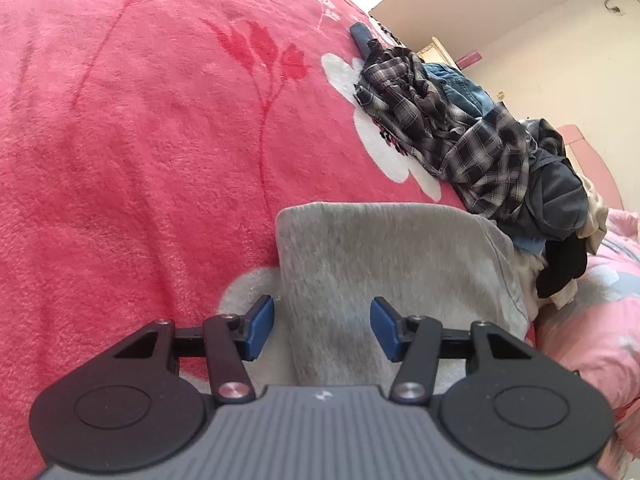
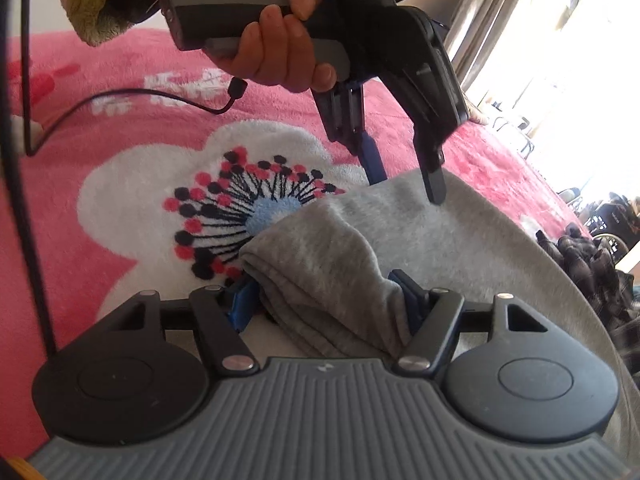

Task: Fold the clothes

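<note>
The blanket (image 1: 120,140) was pink-red, patterned with darker red leaf sprigs and white flowers; one flower (image 2: 192,200) carried black and pink dots around a light blue centre. The folded garment (image 1: 380,248) was heather grey. The shirt (image 1: 460,132) was black-and-white plaid.

Pink blanket (image 1: 120,140) left of grey garment (image 1: 380,248) bare, passable; clothes pile (image 1: 480,132) blocks far right.

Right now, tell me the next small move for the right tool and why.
Probably open the right tool and draw back: the grey garment's folded edge is bunched between its pads and already rests on the pink floral blanket.
</note>
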`<state>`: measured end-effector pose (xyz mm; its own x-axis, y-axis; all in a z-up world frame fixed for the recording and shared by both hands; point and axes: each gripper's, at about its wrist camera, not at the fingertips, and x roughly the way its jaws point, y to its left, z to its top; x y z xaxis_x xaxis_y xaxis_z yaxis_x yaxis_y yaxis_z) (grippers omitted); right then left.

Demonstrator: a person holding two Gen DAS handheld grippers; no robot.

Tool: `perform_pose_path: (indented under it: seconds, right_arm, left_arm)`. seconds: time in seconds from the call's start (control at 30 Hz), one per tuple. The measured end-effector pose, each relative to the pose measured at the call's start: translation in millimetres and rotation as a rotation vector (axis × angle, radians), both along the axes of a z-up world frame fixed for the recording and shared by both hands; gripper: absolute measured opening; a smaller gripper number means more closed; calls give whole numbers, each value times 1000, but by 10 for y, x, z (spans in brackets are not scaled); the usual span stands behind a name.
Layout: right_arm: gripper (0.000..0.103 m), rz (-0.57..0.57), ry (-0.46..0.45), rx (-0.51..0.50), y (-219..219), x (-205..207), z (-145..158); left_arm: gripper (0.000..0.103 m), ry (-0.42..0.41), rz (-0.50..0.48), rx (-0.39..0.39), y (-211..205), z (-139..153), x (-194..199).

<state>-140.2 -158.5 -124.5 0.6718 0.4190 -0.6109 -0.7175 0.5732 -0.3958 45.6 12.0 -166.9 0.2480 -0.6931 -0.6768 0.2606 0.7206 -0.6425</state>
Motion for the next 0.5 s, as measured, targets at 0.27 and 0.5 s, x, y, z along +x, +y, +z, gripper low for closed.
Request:
perform_pose_path:
  seconds: [0.27,0.5]
  right_arm:
    - [38,9,-90,-103,89,-56,7]
    - [20,26,-149,-123,71,-58,69]
  left_arm:
    - [32,-27,60,34,-176,-59,146]
    - [14,-12,160,-3,-193,128,104]
